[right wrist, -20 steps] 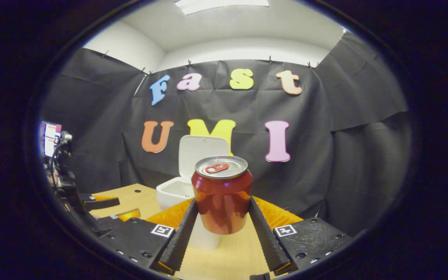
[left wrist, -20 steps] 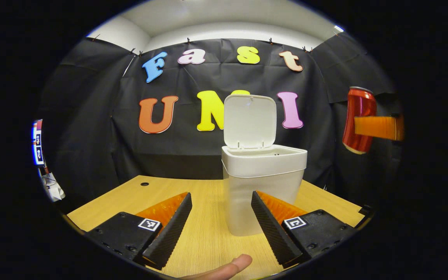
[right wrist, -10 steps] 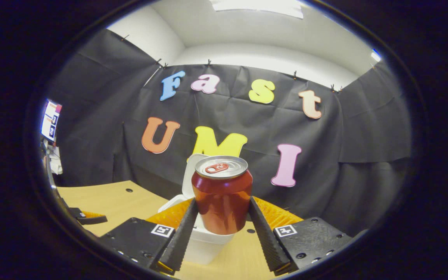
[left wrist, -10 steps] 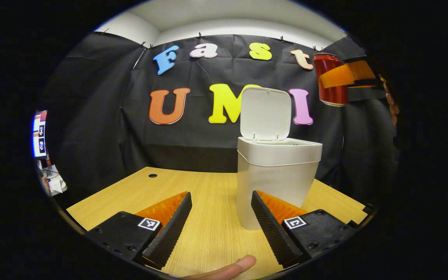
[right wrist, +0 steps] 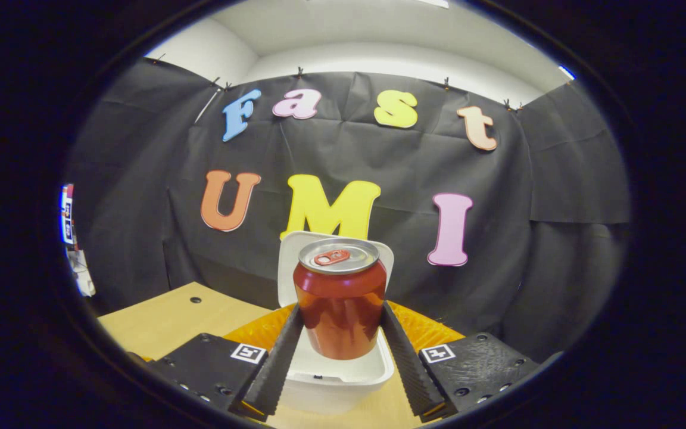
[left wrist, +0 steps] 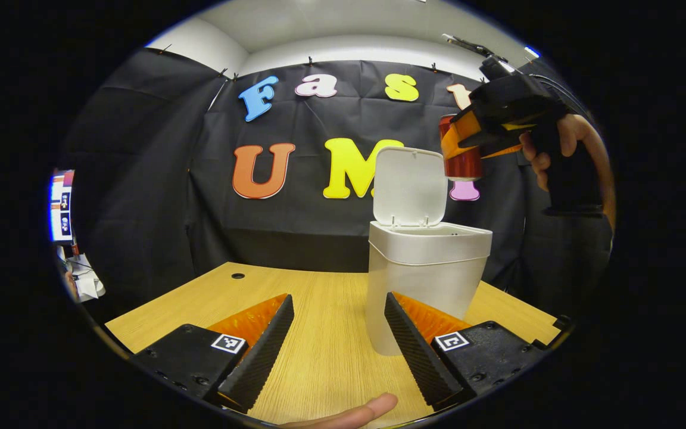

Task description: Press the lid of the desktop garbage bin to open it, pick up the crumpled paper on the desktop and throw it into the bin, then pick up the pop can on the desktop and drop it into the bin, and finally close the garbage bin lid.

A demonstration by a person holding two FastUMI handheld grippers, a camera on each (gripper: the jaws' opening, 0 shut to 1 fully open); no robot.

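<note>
Both fingers of my right gripper point(right wrist: 340, 333) pinch the red pop can point(right wrist: 340, 301), upright, long axis vertical, hanging above the open garbage bin point(right wrist: 334, 372) with its raised lid point(right wrist: 288, 262) behind. My left gripper point(left wrist: 336, 345) is spread, empty, low over the wooden desktop point(left wrist: 313, 292) near the bin

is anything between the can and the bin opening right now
Nothing visible. The right hand-held gripper holds the pop can upright above the garbage bin, whose lid stands raised at the back, leaving the opening clear. The left hand-held gripper sits low over the desktop, open, off to the side.
</note>
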